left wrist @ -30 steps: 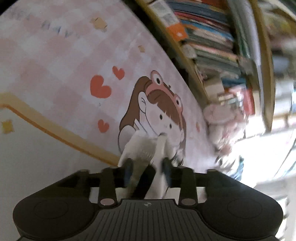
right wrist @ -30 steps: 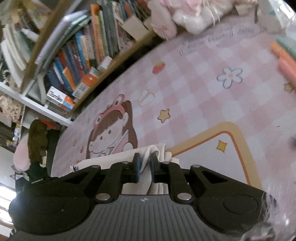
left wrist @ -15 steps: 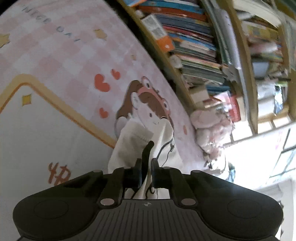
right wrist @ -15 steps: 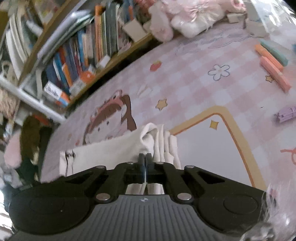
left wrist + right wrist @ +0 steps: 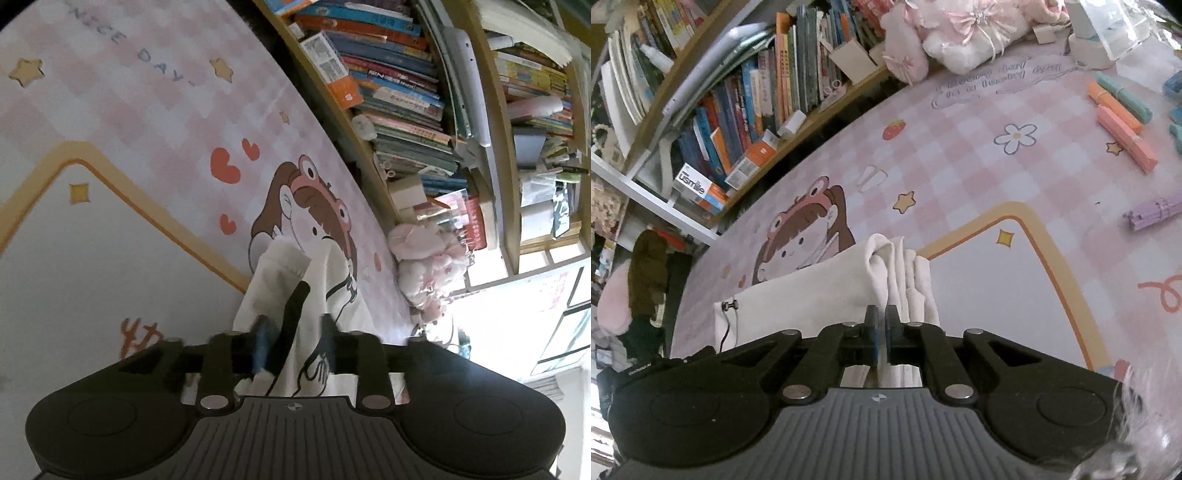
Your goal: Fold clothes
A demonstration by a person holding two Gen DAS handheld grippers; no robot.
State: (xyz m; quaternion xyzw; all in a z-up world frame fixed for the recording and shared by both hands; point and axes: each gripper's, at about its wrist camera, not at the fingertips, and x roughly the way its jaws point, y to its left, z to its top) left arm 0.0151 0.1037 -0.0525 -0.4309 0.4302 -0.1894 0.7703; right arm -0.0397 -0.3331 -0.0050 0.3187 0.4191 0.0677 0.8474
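White garment point(image 5: 812, 291), a cream cloth with a black line print, lies bunched on the pink checked mat point(image 5: 979, 155) over the cartoon girl in a frog hat point(image 5: 809, 229), with the bookshelf point(image 5: 746, 96) along the far edge. Left gripper point(image 5: 293, 345) has its jaws spread and opening, with the cloth point(image 5: 332, 295) and a dark strap-like strip between them but not squeezed. Right gripper point(image 5: 881, 325) has its jaws nearly together and easing apart, pinching a thin fold of the garment, whose gathered pleats rise just beyond its tips.
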